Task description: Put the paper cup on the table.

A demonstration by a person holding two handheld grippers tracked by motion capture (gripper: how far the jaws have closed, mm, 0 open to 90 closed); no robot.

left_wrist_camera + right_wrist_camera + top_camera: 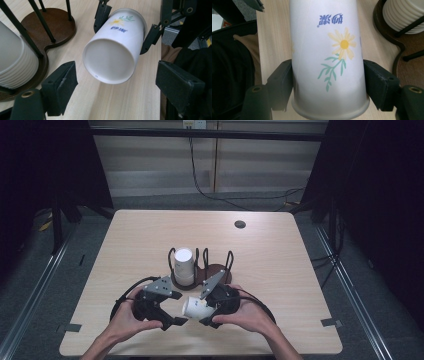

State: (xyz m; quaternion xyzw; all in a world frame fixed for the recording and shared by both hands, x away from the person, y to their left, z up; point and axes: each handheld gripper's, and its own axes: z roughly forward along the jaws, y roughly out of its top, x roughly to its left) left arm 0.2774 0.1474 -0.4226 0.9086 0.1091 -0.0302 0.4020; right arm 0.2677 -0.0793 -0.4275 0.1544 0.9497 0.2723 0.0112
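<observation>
Close to the near table edge (200, 351), the two hands sit side by side, and the right gripper (202, 312) is clamped on a paper cup (194, 307), its jaws pressed to either side of the cup near the rim. The cup lies tipped over, held just above the wood, its base pointing toward the left gripper (175, 315), whose jaws stand apart with nothing between them, a small gap short of the cup. There is little room here: the hands are near the front edge, and the rack (212, 272) stands just behind the grippers. Left and right of the hands the table is open wood, and beyond the rack it runs bare to a dark round hole (240, 224) near the far edge. The left gripper view looks straight at the cup's white underside (110, 61) and shows the rack's brown base (50, 25) and a ribbed stack of cups (17, 65) between black rods. The right gripper view gives the cup's wall instead: a yellow flower (344, 44) on a green stem and blue lettering.
</observation>
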